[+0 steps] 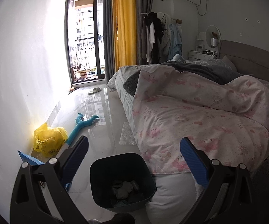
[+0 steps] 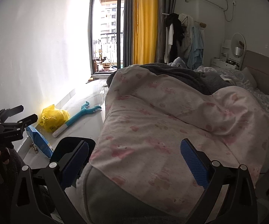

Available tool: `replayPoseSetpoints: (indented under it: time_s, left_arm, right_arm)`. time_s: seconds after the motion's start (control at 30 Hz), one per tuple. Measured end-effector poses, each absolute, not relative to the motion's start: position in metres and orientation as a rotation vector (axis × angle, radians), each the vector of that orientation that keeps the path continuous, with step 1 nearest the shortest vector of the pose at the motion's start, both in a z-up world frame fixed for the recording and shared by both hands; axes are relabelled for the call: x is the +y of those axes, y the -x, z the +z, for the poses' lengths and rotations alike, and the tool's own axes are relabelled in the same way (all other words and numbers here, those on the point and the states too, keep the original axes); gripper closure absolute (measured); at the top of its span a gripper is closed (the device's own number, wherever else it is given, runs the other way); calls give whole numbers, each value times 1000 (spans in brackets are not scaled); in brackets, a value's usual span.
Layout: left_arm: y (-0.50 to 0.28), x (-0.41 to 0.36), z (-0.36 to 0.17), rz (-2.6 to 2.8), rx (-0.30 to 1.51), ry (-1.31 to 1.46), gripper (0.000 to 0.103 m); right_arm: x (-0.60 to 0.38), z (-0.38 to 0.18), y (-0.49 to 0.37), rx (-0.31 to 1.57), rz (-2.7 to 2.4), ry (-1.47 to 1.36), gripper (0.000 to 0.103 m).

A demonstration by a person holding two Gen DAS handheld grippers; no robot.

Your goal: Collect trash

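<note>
Two tools are in your hands, and both stand released with nothing between their blue pads. Your left tool [image 1: 134,147] hangs above the dark trash bin [image 1: 122,182], which stands on the glossy floor [image 1: 100,130] against the foot of the bed [image 1: 190,112]; crumpled grey scraps lie in its bottom. Your right tool [image 2: 135,148] sits over the pink-printed duvet [image 2: 171,130], the bin rim just showing beside its left finger. Uncollected along the wall: a yellow plastic bag [image 1: 48,139] with dark print too small to read, a blue packet [image 1: 29,157] whose lettering is illegible, and a teal long-handled toy [image 1: 82,125]. Small white lettering on the left tool's body, seen from the right wrist, cannot be made out.
</note>
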State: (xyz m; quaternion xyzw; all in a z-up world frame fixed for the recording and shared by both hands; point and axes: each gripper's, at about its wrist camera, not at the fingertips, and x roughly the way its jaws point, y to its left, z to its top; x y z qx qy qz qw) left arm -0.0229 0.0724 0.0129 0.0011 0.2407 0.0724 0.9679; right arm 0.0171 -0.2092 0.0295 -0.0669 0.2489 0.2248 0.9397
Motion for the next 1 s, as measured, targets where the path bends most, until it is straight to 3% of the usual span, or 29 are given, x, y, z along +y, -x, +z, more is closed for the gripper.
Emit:
replayPoseSetpoints:
  time_s: [0.3,1.0]
  left_arm:
    - [35,62,9,113,484,1,3]
    - [34,62,2,106,488,17,3]
  right_arm:
    - [-253,25,3,477,446,37,3]
    - [-237,20,7,479,487,88,3]
